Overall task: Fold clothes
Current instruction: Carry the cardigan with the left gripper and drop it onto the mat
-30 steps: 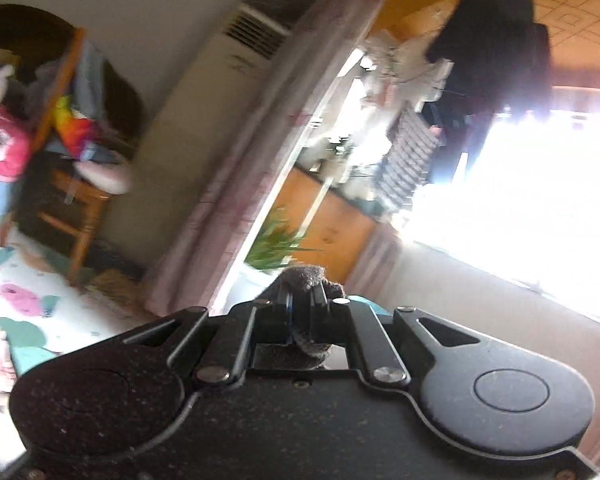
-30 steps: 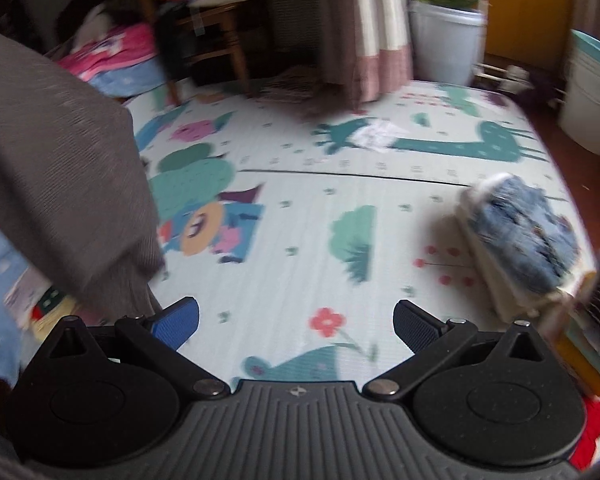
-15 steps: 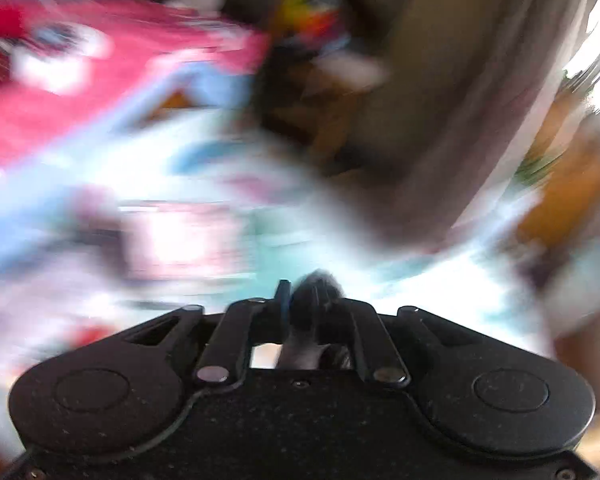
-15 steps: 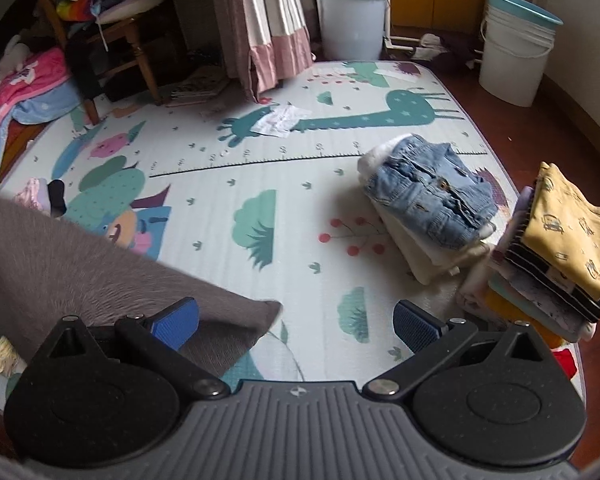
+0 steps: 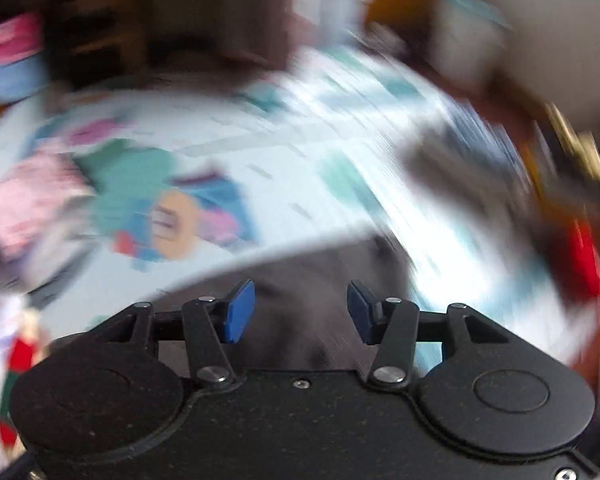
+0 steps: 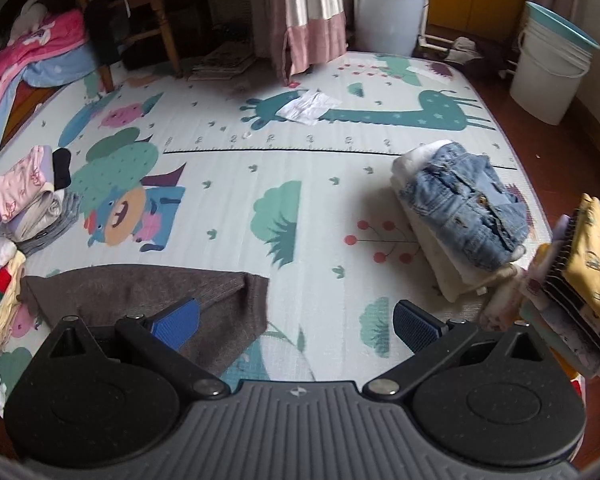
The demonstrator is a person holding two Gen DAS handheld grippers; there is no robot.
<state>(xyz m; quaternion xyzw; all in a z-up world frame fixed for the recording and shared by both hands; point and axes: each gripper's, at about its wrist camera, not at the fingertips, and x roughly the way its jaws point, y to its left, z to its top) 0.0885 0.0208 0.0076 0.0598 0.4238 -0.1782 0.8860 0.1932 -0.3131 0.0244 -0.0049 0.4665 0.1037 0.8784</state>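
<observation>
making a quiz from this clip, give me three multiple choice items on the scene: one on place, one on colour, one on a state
1. Where does the brown garment lie?
A. on the play mat, near the left side
B. on the chair
C. in the bucket

2. What colour is the folded jacket topping the pile on the right?
A. red
B. denim blue
C. black

3. How is the right gripper?
A. shut on the garment
B. open, holding nothing
C. shut on the jacket

Answers: 1 A, it lies flat on the mat in the right wrist view. 2 B, faded blue denim shows. 3 B, its fingers stand wide apart with only mat between them.
</observation>
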